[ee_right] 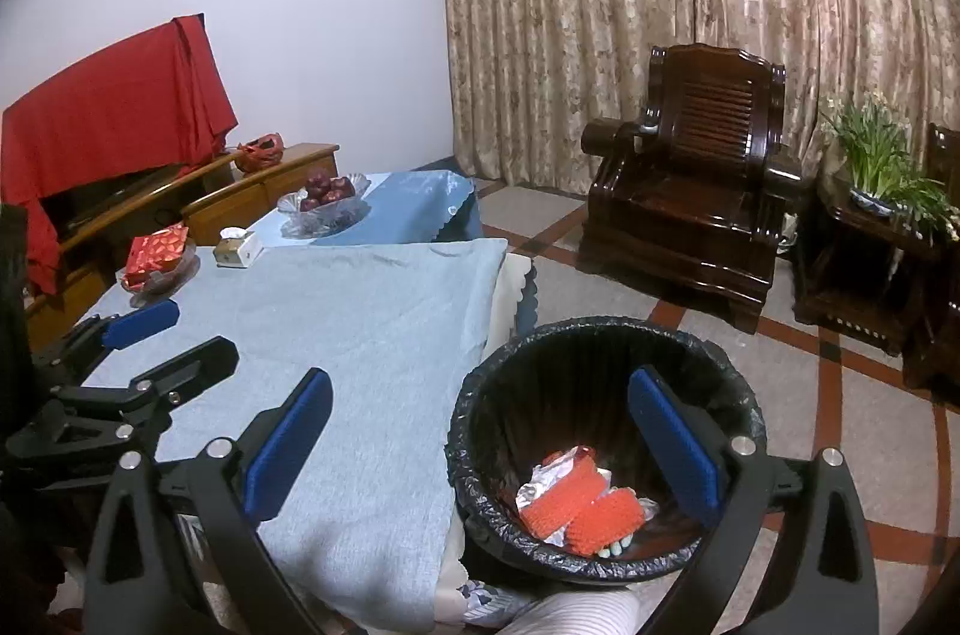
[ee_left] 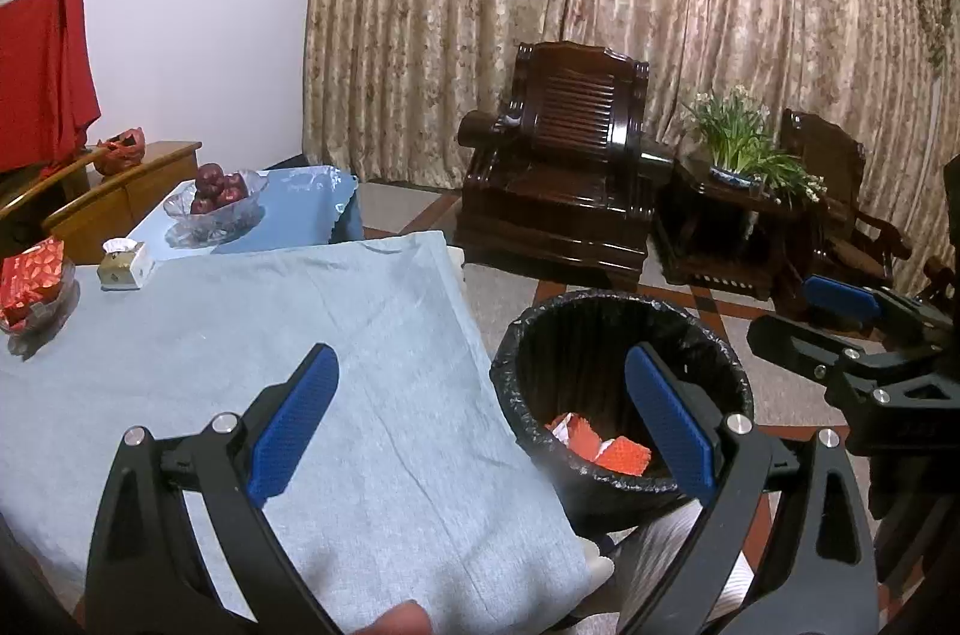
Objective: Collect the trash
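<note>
A black-lined trash bin point(ee_left: 624, 335) point(ee_right: 606, 335) stands on the floor by the table's right edge. Inside lie orange foam nets point(ee_right: 579, 506) point(ee_left: 600, 449) and crumpled foil point(ee_right: 537, 485). My left gripper point(ee_left: 480, 425) is open and empty, one blue pad over the cloth, the other over the bin. My right gripper point(ee_right: 480, 440) is also open and empty, straddling the table edge and the bin. Each gripper shows in the other's view: the right gripper point(ee_left: 840, 323) at the right edge, the left gripper point(ee_right: 156, 335) at the left.
The table point(ee_left: 300, 335) point(ee_right: 360, 311) wears a pale blue cloth. At its far end are a red packet in a glass dish point(ee_right: 157, 260), a tissue box point(ee_right: 239, 248) and a fruit bowl point(ee_right: 324, 200). A dark wooden armchair point(ee_right: 690, 191) and plant stand point(ee_right: 876, 227) lie beyond.
</note>
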A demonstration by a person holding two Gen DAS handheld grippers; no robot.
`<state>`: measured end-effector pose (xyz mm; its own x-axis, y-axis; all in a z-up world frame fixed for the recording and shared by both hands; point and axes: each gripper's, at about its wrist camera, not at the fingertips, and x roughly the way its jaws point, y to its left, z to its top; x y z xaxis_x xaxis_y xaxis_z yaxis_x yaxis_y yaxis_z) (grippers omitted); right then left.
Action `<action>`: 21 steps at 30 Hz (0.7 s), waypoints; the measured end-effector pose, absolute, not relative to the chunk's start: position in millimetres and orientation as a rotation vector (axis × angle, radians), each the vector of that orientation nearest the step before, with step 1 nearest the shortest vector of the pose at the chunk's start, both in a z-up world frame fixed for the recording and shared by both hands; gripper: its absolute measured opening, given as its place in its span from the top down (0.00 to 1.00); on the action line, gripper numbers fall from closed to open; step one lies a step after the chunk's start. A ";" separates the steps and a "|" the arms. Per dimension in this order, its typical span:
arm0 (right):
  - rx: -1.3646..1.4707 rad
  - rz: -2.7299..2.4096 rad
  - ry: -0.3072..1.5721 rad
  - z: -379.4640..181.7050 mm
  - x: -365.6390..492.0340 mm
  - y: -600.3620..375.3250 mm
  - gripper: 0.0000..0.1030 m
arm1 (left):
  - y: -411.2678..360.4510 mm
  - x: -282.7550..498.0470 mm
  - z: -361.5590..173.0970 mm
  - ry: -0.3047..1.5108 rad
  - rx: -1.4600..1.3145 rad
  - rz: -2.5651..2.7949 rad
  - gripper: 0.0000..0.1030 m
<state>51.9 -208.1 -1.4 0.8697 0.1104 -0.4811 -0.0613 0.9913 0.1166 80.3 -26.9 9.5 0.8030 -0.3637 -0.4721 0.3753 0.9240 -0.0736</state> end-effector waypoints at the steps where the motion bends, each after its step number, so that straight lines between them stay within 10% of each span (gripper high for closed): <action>1: 0.098 0.091 0.506 -0.5 51.0 -207.9 0.06 | -27.1 79.6 9.9 0.499 0.025 -0.395 0.09; 21: 0.088 0.088 0.493 4.0 47.3 -208.7 0.06 | -26.9 77.2 12.8 0.489 0.029 -0.390 0.09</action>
